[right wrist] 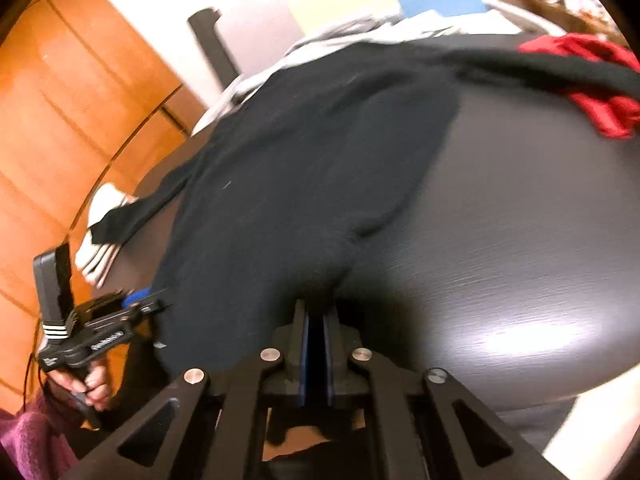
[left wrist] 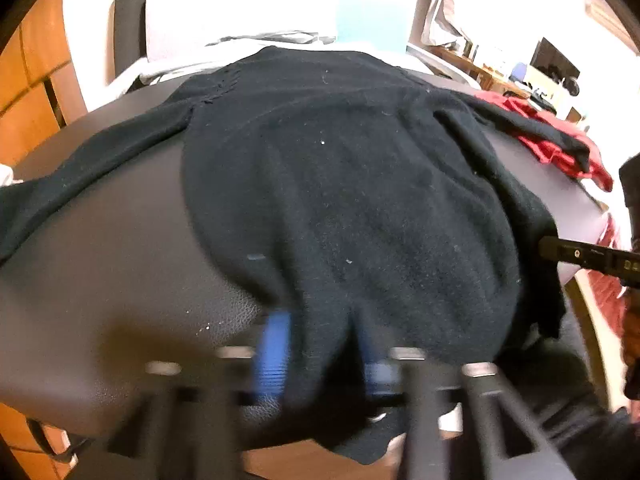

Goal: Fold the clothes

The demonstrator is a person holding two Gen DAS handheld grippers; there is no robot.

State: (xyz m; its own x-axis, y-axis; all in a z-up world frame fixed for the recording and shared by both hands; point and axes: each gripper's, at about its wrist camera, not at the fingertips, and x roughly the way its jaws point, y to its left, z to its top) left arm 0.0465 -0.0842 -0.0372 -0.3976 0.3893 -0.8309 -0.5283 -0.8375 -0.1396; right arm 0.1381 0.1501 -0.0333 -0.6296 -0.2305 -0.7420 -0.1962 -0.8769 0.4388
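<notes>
A black knit sweater (left wrist: 340,180) lies spread flat on a dark table (left wrist: 120,260), with one sleeve stretched out to the left. My left gripper (left wrist: 324,344) is at the sweater's near hem. Its blue pads (left wrist: 274,356) are blurred, and a fold of the black fabric is pinched between them. In the right wrist view the sweater (right wrist: 300,160) puckers toward my right gripper (right wrist: 317,312), whose pads stand close together on the hem's corner. The left gripper (right wrist: 140,304) shows at the hem's other end, held by a hand (right wrist: 88,384).
A red garment (left wrist: 560,144) lies at the table's far right, under the sweater's other sleeve. Grey and white clothes (left wrist: 240,40) are piled behind the sweater. A white striped item (right wrist: 100,232) sits at the table's left edge. Wooden cabinets (right wrist: 60,100) stand to the left.
</notes>
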